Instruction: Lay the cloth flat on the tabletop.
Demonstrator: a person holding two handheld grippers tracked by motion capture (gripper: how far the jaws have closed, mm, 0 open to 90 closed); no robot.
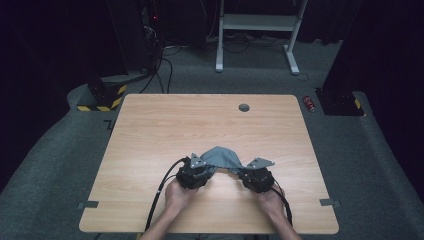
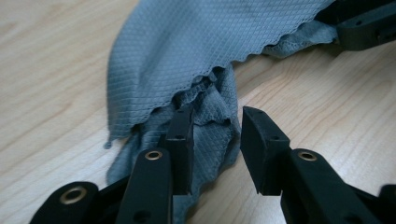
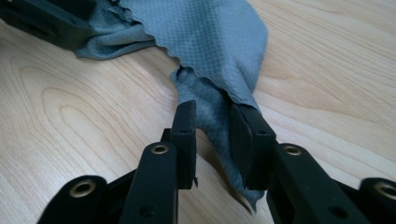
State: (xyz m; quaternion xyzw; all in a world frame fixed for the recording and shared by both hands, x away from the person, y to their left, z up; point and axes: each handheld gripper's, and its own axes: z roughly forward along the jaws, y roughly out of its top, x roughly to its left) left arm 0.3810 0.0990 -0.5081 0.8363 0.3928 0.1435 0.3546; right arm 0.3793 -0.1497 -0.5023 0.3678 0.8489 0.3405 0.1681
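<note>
Both claws stood parted over the same grey cloth (image 1: pixel 222 159), which lay crumpled on the wooden table (image 1: pixel 150 130) near the person's edge, bunched up into a low peak between the two tools. Along the left gripper (image 2: pixel 215 142), a corner of the waffle-textured fabric hung between the black jaws and lay against the inner face of the left-hand one — the other jaw stood clear of it, bare wood showing in the gap. Along the right gripper (image 3: pixel 214 142), a narrow tail of the cloth ran between the jaws, lying close against the right-hand one, with open space beside the other. From above, each hand (image 1: pixel 179 195) held its tool at one end of the cloth — the left gripper (image 1: pixel 196 172) just beside the right gripper (image 1: pixel 256 177), black cables trailing back toward the table's near edge.
</note>
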